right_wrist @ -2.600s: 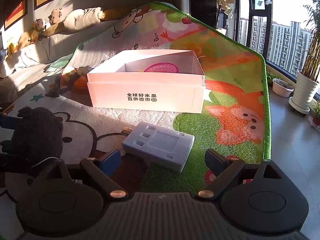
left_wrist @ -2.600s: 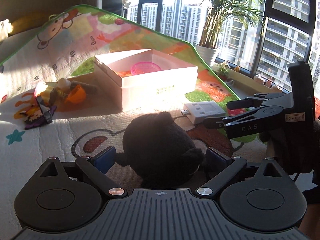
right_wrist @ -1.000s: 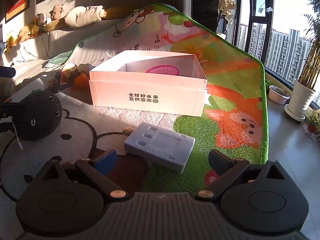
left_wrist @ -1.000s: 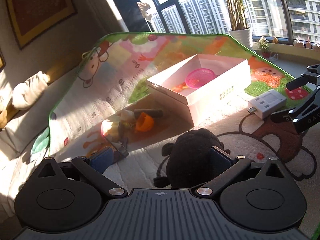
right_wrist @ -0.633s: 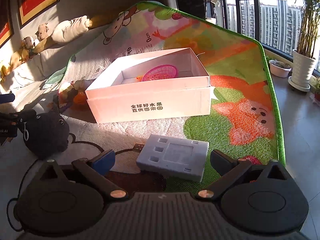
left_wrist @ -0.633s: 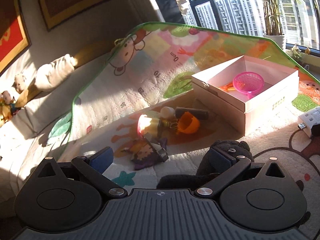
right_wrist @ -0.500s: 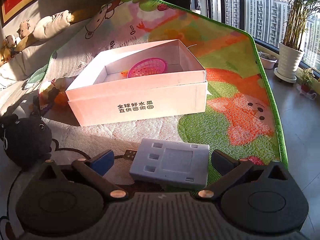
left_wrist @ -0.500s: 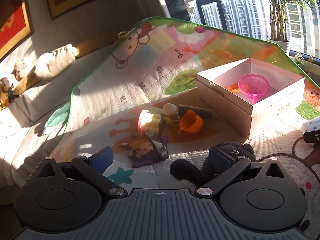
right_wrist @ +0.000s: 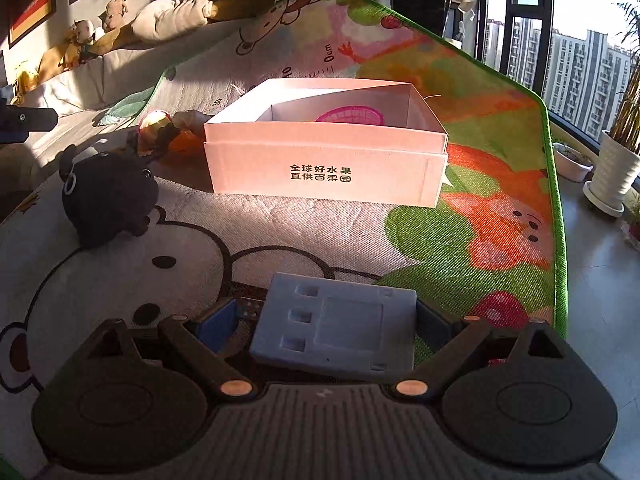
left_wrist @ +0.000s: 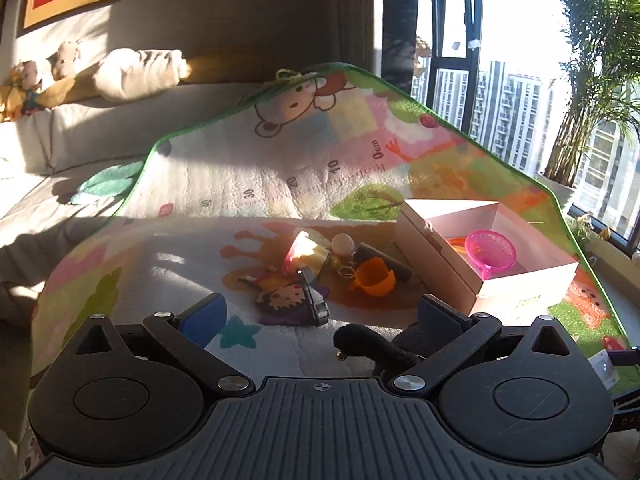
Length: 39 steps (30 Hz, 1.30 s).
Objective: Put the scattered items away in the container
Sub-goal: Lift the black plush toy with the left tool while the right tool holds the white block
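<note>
The right gripper [right_wrist: 326, 320], jaws just narrowing but spread, now straddles the grey block [right_wrist: 336, 334]. The left gripper [left_wrist: 320, 314] has released the black plush [right_wrist: 106, 196], which sits left of the white box [right_wrist: 326, 172].

The left gripper [left_wrist: 316, 316] points forward and somewhat downward, its two blue-padded fingers [left_wrist: 204, 314] standing wide apart with neither pad pressing on anything. The right gripper [right_wrist: 326, 320] tilts more steeply down, its jaws spread wide and having just closed in a little, with a flat grey block between the pads; whether they press on it cannot be told. Seen from the right wrist, part of the left gripper shows at the far left edge.
</note>
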### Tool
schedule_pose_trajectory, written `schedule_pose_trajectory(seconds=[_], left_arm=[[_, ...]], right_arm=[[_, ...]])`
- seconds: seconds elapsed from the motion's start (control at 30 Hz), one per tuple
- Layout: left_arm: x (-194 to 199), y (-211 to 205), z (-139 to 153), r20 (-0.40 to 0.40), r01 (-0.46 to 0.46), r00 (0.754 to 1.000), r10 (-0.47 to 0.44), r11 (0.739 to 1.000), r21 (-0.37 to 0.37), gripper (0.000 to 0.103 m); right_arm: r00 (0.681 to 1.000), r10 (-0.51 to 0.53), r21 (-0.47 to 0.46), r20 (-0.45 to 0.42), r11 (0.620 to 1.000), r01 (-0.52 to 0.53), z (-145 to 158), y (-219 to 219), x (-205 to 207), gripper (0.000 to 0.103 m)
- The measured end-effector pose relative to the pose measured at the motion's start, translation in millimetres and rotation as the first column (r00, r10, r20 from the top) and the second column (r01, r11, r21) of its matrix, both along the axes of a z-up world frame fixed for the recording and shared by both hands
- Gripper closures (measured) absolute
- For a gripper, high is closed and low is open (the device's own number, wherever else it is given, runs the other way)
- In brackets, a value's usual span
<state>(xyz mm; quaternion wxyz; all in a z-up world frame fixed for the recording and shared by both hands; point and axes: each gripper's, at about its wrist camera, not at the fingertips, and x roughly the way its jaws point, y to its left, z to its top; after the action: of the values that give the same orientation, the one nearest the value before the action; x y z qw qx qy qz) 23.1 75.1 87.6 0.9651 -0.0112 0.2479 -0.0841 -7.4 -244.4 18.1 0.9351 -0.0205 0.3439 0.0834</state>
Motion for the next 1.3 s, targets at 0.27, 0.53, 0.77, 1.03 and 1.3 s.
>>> schedule_pose_trajectory(seconds=[0.27,0.53,0.77,1.03,1.3], left_arm=[[-18.5,-78.9,-47.8,-0.102,0.168,0.983,-0.153,0.972,0.163,0.0],[20.6,-94.6,-79.4,-0.097,0.127,0.989,-0.113,0.979,0.156,0.0],[14.8,-90.0,-74.6,-0.079,0.136,0.989,-0.124,0.978,0.159,0.023],[-31.5,-102.7,-61.7,-0.075,0.258,0.965,-0.25,0.958,0.128,0.023],[-70.4,-127.5,-52.6,-0.085,0.4,0.916,-0.391,0.906,0.142,0.023]], right_arm=[[1.0,0.006,-0.025,0.029,1.0,-0.005,-3.0,2.3,-11.2,0.01],[0.999,0.017,-0.032,0.041,0.999,-0.015,-4.0,3.4,-12.8,0.01],[0.998,0.034,-0.034,0.05,0.999,-0.032,-3.3,4.8,-15.6,0.01],[0.994,0.085,-0.046,0.069,0.996,-0.082,8.3,2.4,-30.4,0.01],[0.992,0.088,-0.067,0.091,0.994,-0.082,20.4,-7.2,-44.4,0.01]])
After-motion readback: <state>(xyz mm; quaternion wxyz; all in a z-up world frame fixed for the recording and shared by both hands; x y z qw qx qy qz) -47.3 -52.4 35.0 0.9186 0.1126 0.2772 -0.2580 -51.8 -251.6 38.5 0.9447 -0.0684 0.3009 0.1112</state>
